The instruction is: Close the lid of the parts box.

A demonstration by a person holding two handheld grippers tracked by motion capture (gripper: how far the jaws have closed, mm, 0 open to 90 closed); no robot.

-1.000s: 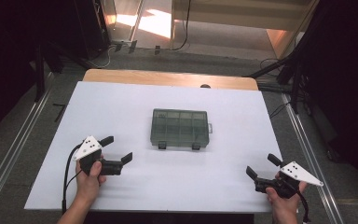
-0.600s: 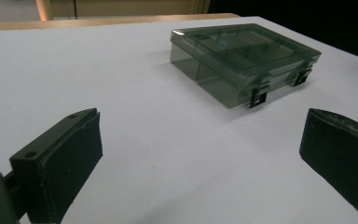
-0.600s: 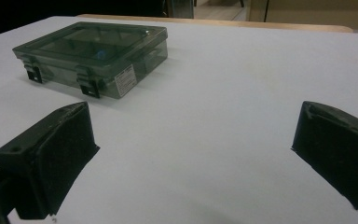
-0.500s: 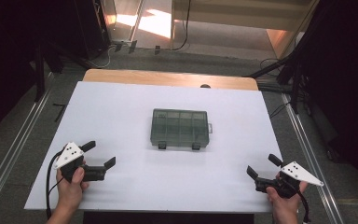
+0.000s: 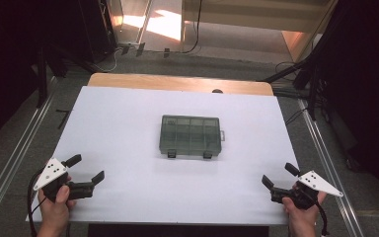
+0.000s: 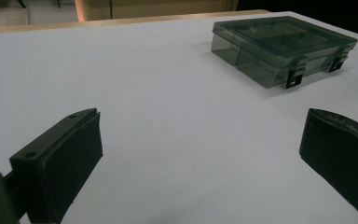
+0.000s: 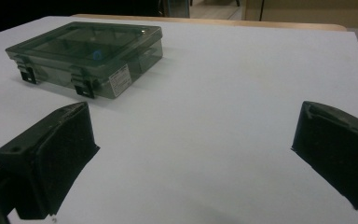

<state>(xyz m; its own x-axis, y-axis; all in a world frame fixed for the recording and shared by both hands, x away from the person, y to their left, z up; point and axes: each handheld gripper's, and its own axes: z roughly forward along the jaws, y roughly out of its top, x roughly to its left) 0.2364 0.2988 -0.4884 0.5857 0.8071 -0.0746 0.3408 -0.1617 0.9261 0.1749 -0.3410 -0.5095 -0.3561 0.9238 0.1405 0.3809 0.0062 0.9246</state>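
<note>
Two open grippers wait at the near edge, box untouched

Both grippers rest low at the person's side of a white table [image 5: 128, 118]. The left gripper [image 5: 86, 168] sits near the front left corner, jaws spread wide and holding nothing. The right gripper [image 5: 281, 175] sits near the front right corner, jaws equally wide and empty.

A smoky clear compartment box [image 5: 191, 137] lies flat at the table's middle, well apart from both grippers, lid closed. Its long axis runs left to right. Two dark latches [image 5: 170, 155] face the person; a small tab juts from its right end.

To begin well, each gripper should probably approach from its own side, keeping jaws wide, and meet the box squarely at the latched front edge.
</note>
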